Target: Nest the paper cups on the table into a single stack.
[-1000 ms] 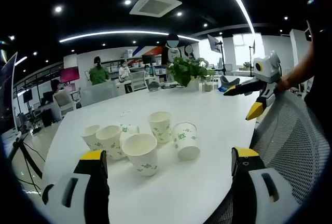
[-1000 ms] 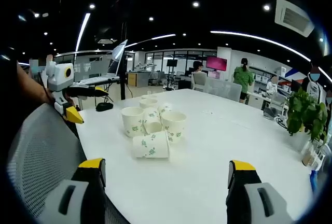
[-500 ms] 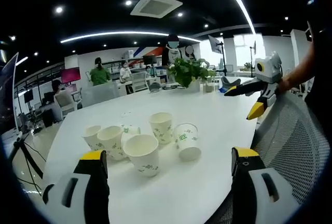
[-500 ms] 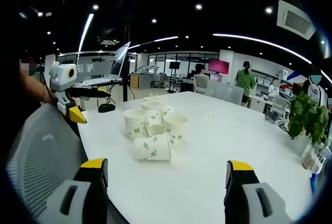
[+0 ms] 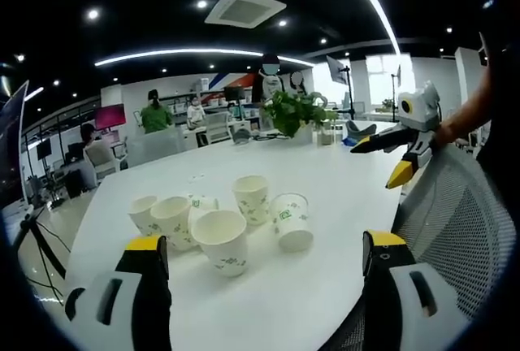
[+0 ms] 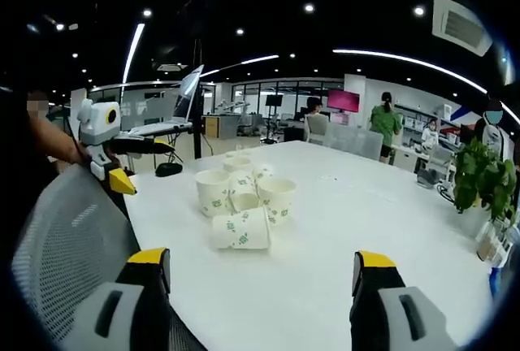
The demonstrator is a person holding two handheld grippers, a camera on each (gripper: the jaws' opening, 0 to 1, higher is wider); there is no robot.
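Several white paper cups with green print cluster on the white table (image 5: 341, 174). The nearest cup (image 5: 223, 240) stands upright, another cup (image 5: 253, 197) stands behind it, and one cup (image 5: 292, 220) leans at the group's right. My left gripper (image 5: 264, 244) hangs open before them, holding nothing. In the right gripper view the same cluster has one cup lying on its side (image 6: 241, 229) in front of upright cups (image 6: 213, 191). My right gripper (image 6: 260, 257) is open and short of them. Each gripper shows in the other's view, right gripper (image 5: 375, 164) and left gripper (image 6: 150, 168), both open.
A grey mesh chair back (image 5: 455, 229) (image 6: 65, 237) stands at the table's near edge between the two grippers. A potted plant (image 5: 294, 111) (image 6: 479, 176) sits at the table's far end. A small black object (image 6: 166, 168) lies near the table corner. People stand in the office behind.
Both views have shifted only slightly with the hands. The cups have not moved, and both grippers stay open.
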